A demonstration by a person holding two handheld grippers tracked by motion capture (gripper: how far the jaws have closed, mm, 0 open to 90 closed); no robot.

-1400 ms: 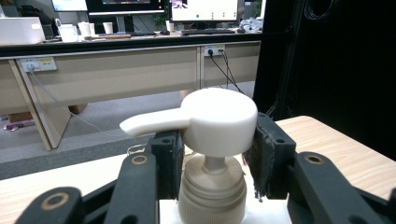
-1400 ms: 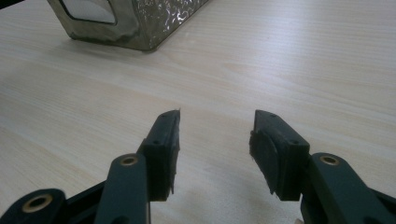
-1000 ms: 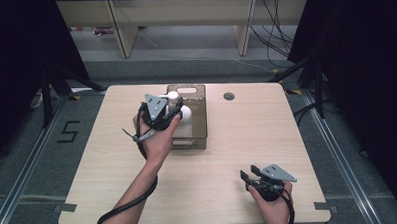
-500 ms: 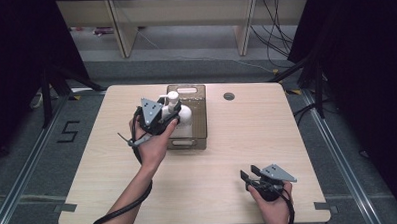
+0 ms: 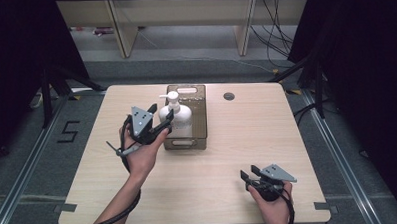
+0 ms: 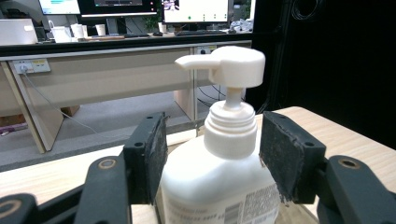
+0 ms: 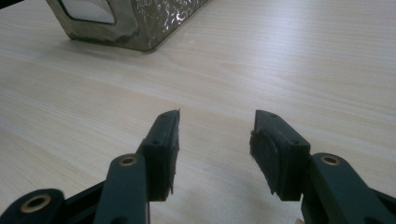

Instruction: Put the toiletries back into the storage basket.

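In the high view a dark translucent bin (image 5: 198, 99) sits on the wooden table (image 5: 228, 151), toward its far edge, and a white pump bottle (image 5: 176, 117) stands upright inside it at its left side; the left gripper (image 5: 163, 125) is held just left of the bin's near-left corner, its jaws reaching over the rim to the bottle; the right gripper (image 5: 249, 174) rests low on the table well apart from the bin, near the table's front edge, to the bin's right. In the left gripper view the jaws stand wide, one on each side of the bottle's (image 6: 224, 163) shoulder and collar — a gap shows at each pad, so nothing is clamped; the pump head points left. In the right gripper view the jaws of the right gripper (image 7: 215, 142) are parted with bare table (image 7: 280, 60) between them — the bin's (image 7: 140, 23) corner lies beyond, up and left.
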